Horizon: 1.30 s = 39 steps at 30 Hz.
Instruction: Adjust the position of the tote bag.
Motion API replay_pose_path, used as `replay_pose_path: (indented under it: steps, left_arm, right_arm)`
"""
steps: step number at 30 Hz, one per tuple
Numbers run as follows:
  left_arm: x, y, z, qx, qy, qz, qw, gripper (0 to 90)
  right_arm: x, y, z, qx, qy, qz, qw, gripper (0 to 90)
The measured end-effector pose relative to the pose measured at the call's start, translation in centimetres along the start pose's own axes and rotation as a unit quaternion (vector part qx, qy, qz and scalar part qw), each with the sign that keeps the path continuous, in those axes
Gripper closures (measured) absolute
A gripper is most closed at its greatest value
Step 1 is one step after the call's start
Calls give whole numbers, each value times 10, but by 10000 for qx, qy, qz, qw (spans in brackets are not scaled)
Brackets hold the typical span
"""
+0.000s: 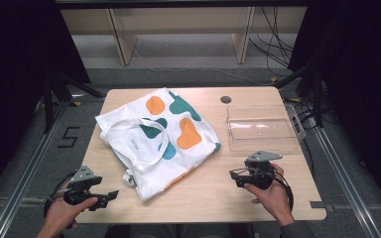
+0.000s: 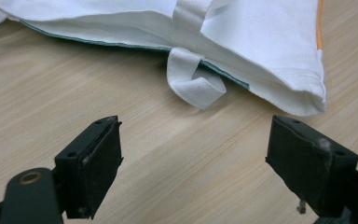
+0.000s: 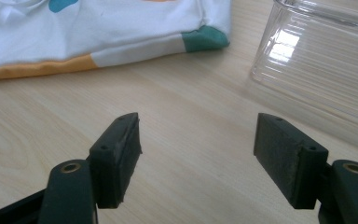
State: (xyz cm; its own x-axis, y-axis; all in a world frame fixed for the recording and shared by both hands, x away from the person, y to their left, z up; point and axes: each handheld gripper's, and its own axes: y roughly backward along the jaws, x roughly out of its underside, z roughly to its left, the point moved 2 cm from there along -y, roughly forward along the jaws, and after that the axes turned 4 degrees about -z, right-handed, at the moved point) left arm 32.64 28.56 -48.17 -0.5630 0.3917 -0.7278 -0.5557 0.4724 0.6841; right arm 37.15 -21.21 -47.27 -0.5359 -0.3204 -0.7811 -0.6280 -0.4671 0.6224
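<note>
A white tote bag [image 1: 161, 136] with orange, teal and blue blobs lies flat on the wooden table [image 1: 213, 193], its handles looped on top. In the left gripper view the bag's edge [image 2: 261, 60] and a folded handle loop [image 2: 193, 81] lie just beyond the jaws. My left gripper [image 1: 113, 195] is held at the table's front left corner, open and holding nothing. My right gripper [image 1: 234, 175] hovers at the front right, open, pointing toward the bag's corner [image 3: 205, 38], with bare wood between its pads [image 3: 116, 156].
A clear plastic bin [image 1: 263, 128] stands on the table's right side, also seen as a clear wall [image 3: 321, 65] in the right gripper view. A round cable hole [image 1: 225, 99] sits near the far edge. Black frame legs and cables flank the table.
</note>
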Motion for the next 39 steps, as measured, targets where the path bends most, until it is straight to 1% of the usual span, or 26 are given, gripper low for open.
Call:
replay_pose_path:
  steps: [3, 5, 6, 9, 10, 11, 13, 14, 15, 16, 18, 19, 22, 23, 24, 25, 26, 27, 28, 29, 30, 31, 32, 35, 36, 39]
  left_arm:
    - [0, -1, 0, -2, 22, -16, 10000, 176]
    - [0, -1, 0, -4, 16, -8, 10000, 178]
    - [0, -1, 0, 21, 88, -16, 10000, 179]
    - [-1, -1, 0, -14, 79, -55, 10000, 188]
    - [-2, -2, 0, -22, 37, -89, 10000, 190]
    - [-3, -3, 0, -48, 49, -193, 9998, 191]
    - [-4, -3, 1, -4, 65, -169, 9998, 194]
    - [-6, -3, 2, -27, 0, -104, 9999, 195]
    - [-7, -5, 1, -35, 88, -215, 9997, 197]
    - [-8, -6, 2, 7, 20, -210, 9998, 212]
    - [-12, -8, 2, 30, 116, -181, 9998, 237]
    - [-13, -9, 3, -3, 70, -269, 9996, 235]
    - [-21, -11, 4, 56, 198, -342, 9992, 244]
    - [-23, -13, 4, 51, 169, -382, 9991, 252]
    - [-25, -14, 3, 112, 174, -362, 9991, 267]
    - [-28, -17, 3, 99, 131, -412, 9990, 280]
    - [-30, -19, 2, 102, 143, -396, 9991, 281]
    - [-32, -21, 4, 68, 18, -310, 9995, 285]
    - [-34, -24, 4, 34, -22, -368, 9993, 294]
    - [-37, -26, 5, 40, -70, -253, 9996, 299]
    - [-39, -29, 5, 45, -27, -352, 9994, 310]
    - [-41, -30, 6, 61, 14, -236, 9997, 324]
    - [-42, -31, 7, 49, -23, -242, 9997, 332]
    - [-46, -36, 8, 76, -61, -240, 9997, 383]
    - [-47, -37, 8, 57, -72, -196, 9998, 392]
    - [-50, -39, 8, 182, -5, -258, 9995, 418]
  right_arm:
    - [0, 0, 0, 79, 81, 17, 9999, 314]
    - [0, 0, 1, 38, 32, 68, 10000, 309]
    - [0, -1, 2, 31, 48, 47, 10000, 306]
    - [0, -3, 1, 0, 166, 18, 9999, 299]
    - [0, -2, 3, 1, 75, 79, 9999, 298]
    - [0, -2, 3, 4, 79, 123, 9999, 297]
    - [0, -2, 3, 13, 84, 137, 9999, 294]
    - [0, -2, 3, 17, 89, 146, 9999, 293]
    - [0, -2, 3, 18, 94, 152, 9998, 293]
    - [1, -4, 2, 10, 196, 104, 9998, 291]
    - [1, -4, 3, 10, 150, 165, 9998, 288]
    - [1, -3, 5, -4, 23, 214, 9998, 286]
    - [1, -4, 5, 52, 112, 241, 9996, 283]
    - [1, -3, 6, 32, 34, 299, 9995, 283]
    - [0, -4, 6, 34, 48, 289, 9996, 283]
    - [1, -5, 4, 42, 193, 231, 9995, 283]
    - [1, -5, 5, 29, 142, 277, 9995, 283]
    - [1, -4, 6, 19, 61, 313, 9995, 282]
    - [1, -4, 6, 17, 75, 319, 9995, 282]
    - [1, -5, 8, 13, -17, 305, 9995, 280]
    - [1, -4, 7, -8, 42, 344, 9994, 280]
    - [2, -6, 6, 7, 136, 316, 9994, 280]
    - [2, -6, 5, 10, 200, 323, 9993, 280]
    - [2, -6, 5, 3, 213, 321, 9993, 279]
    - [1, -6, 6, -19, 120, 359, 9993, 279]
    - [1, -5, 6, -13, 113, 353, 9993, 279]
